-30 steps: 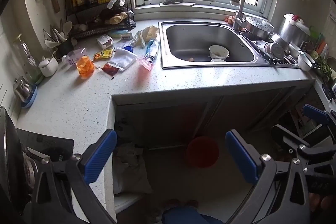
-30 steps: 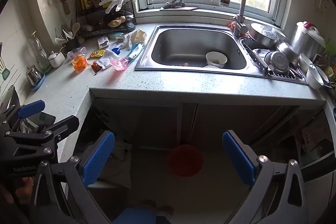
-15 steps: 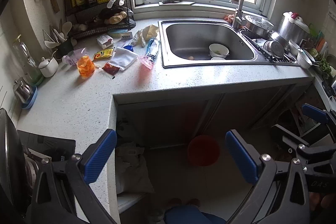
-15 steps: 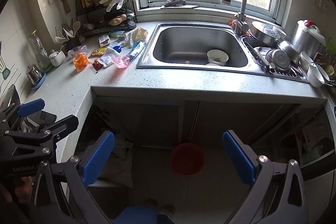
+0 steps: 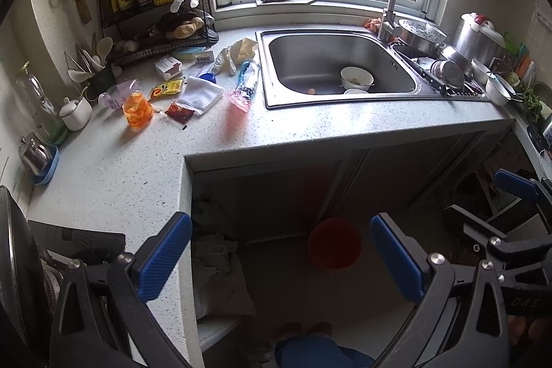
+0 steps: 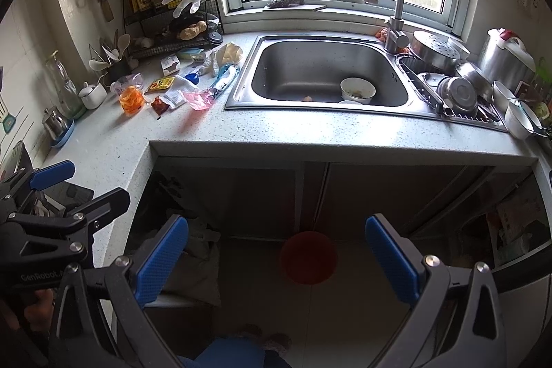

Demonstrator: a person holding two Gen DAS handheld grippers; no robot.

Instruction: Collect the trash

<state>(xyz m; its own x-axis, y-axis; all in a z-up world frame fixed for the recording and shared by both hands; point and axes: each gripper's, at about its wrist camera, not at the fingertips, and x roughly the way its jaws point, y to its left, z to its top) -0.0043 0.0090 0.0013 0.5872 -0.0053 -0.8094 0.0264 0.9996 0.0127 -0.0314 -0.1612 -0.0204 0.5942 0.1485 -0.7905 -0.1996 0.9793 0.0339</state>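
Litter lies in a cluster on the speckled countertop (image 5: 138,175) left of the steel sink (image 5: 336,40): a pink pouch (image 5: 240,99), a blue-and-white wrapper (image 5: 247,79), a white mesh packet (image 5: 203,95), a dark red sachet (image 5: 179,112), a yellow sachet (image 5: 166,89), a small carton (image 5: 168,67) and a crumpled cream glove (image 5: 238,52). An orange-filled bag (image 5: 138,113) sits just beside them. Left gripper (image 5: 281,259) and right gripper (image 6: 276,256) both hang well short of the counter with jaws spread wide, holding nothing. Below them, on the floor by the open cabinet, stands a red bucket (image 6: 308,257)
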